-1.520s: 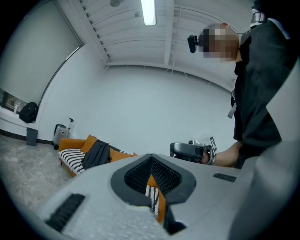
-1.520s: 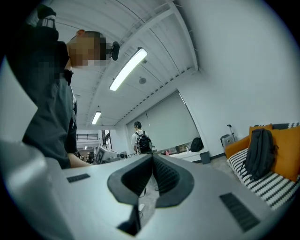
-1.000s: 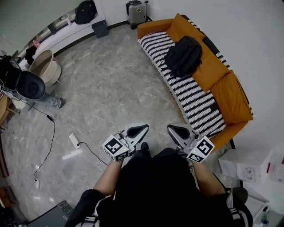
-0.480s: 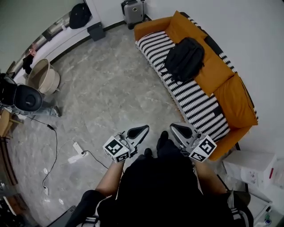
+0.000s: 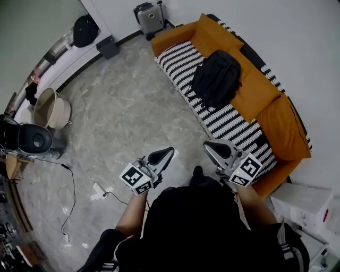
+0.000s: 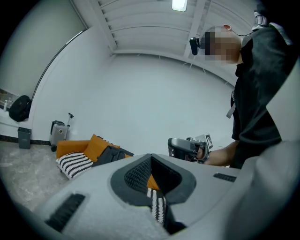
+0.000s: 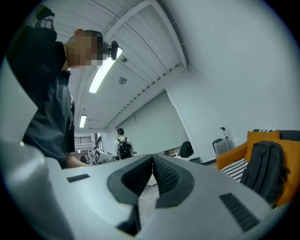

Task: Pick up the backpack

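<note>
The black backpack lies on an orange sofa, leaning against its back cushions over a black-and-white striped cover. It also shows as a dark backpack far off in the left gripper view and as a backpack at the right edge of the right gripper view. My left gripper and right gripper are held side by side over the floor, well short of the sofa. Both are shut with nothing between the jaws. The left gripper's jaws and the right gripper's jaws are closed pad to pad.
A grey suitcase stands by the sofa's far end. A black bag rests on a ledge, with a dark bin below it. A round basket, a chair and floor cables lie left. White boxes sit at right.
Both grippers, shut throughout, have moved forward across the floor towards the sofa. The sofa and backpack now sit lower and nearer in the head view.
</note>
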